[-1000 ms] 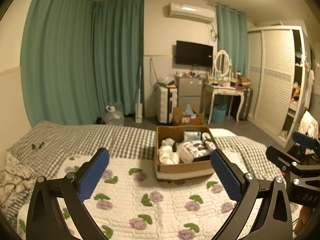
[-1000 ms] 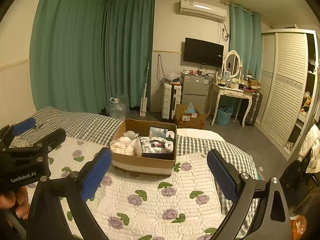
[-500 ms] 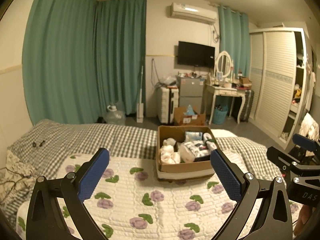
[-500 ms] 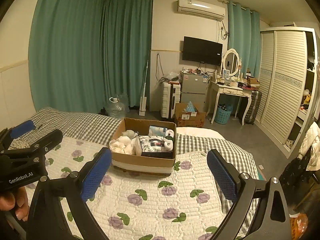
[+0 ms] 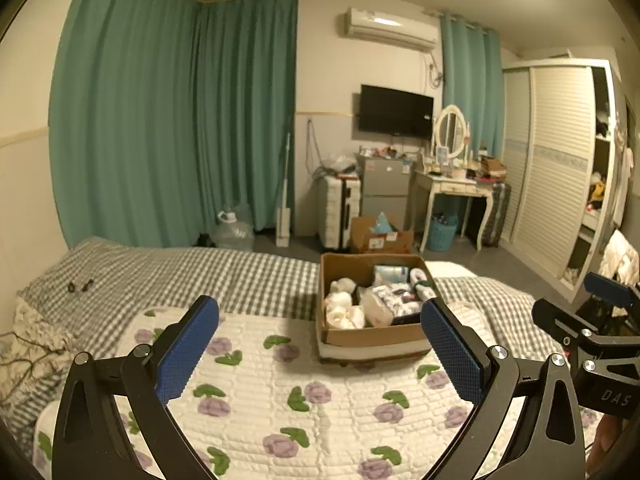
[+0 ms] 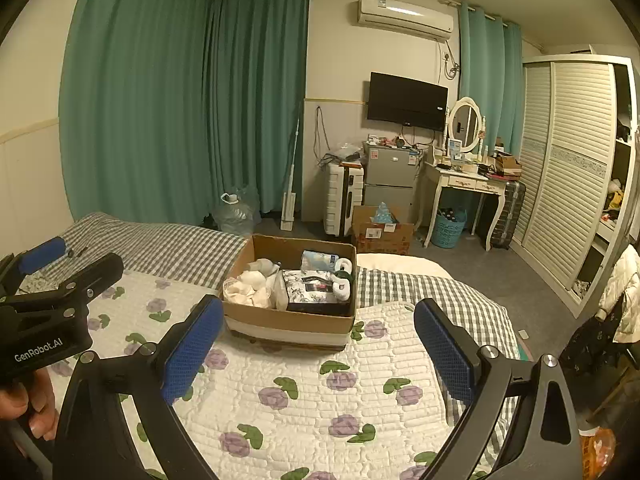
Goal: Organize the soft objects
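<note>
A cardboard box (image 5: 372, 336) stands on the bed on a white quilt with purple flowers (image 5: 312, 400). It holds white soft items (image 5: 340, 312), a patterned folded cloth (image 5: 394, 298) and paper rolls. In the right wrist view the box (image 6: 288, 320) shows the same white items (image 6: 250, 286) and cloth (image 6: 314, 292). My left gripper (image 5: 320, 336) is open and empty, held above the quilt short of the box. My right gripper (image 6: 318, 338) is open and empty, also short of the box. Each gripper shows at the edge of the other's view.
Grey checked bedding (image 5: 180, 272) covers the far part of the bed. Beyond it are green curtains, a water jug (image 5: 234, 232), a suitcase, a small fridge, a floor box (image 5: 380, 236), a dressing table (image 5: 456, 192) and a wardrobe (image 5: 560, 160).
Both views have shifted slightly; the box sits a little lower and nearer in the frames. Both grippers stay open and empty.
</note>
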`<move>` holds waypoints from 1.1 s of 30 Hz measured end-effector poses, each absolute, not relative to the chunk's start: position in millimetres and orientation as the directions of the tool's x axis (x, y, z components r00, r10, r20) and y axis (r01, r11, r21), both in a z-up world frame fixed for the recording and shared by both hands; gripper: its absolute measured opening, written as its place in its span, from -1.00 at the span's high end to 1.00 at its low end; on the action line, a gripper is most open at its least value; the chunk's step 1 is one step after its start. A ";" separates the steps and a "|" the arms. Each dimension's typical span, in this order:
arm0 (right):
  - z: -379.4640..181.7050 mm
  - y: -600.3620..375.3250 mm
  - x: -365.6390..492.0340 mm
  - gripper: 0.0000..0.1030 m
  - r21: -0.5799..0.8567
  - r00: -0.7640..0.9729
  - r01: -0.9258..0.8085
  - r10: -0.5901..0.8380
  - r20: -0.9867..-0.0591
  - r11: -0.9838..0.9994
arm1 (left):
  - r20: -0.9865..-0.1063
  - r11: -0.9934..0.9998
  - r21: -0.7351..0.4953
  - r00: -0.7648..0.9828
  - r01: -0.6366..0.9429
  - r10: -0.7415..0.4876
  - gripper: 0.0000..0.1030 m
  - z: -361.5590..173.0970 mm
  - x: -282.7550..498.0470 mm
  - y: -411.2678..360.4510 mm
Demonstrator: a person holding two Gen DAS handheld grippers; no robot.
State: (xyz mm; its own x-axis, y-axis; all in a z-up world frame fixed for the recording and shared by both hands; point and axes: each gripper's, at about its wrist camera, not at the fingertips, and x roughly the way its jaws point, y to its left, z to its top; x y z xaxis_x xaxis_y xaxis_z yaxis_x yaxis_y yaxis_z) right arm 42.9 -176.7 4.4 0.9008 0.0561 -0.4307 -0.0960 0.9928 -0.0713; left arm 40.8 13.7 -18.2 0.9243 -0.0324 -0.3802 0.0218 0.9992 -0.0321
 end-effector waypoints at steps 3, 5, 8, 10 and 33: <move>4.1 -176.8 42.8 -0.88 -0.071 0.901 -0.095 0.056 -0.431 0.993 | -0.380 0.999 -0.030 0.924 0.022 -0.032 -1.00 -18.4 40.8 13.7; 4.1 -177.0 42.5 -0.88 -0.070 0.901 -0.096 0.057 -0.430 0.993 | -0.380 0.999 -0.032 0.924 0.022 -0.032 -1.00 -18.4 40.8 13.8; 4.0 -177.3 42.5 -0.88 -0.072 0.901 -0.096 0.056 -0.430 0.993 | -0.381 0.999 -0.032 0.924 0.023 -0.033 -1.00 -18.5 40.4 13.7; 4.1 -177.7 42.5 -0.88 -0.071 0.900 -0.096 0.056 -0.432 0.993 | -0.381 0.999 -0.031 0.924 0.021 -0.031 -1.00 -18.4 40.2 13.5; -0.7 -175.7 41.6 -0.88 -0.067 0.898 -0.084 0.047 -0.437 0.994 | -0.384 1.000 -0.017 0.923 0.018 -0.023 -1.00 -21.6 35.6 5.7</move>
State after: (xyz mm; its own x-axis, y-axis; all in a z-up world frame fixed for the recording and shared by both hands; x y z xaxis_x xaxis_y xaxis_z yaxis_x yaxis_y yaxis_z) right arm 41.6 -175.7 -0.7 0.8983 0.0465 -0.4370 -0.0839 0.9942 -0.0666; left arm 35.6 5.7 -21.6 0.9233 -0.0229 -0.3835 0.0176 0.9997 -0.0174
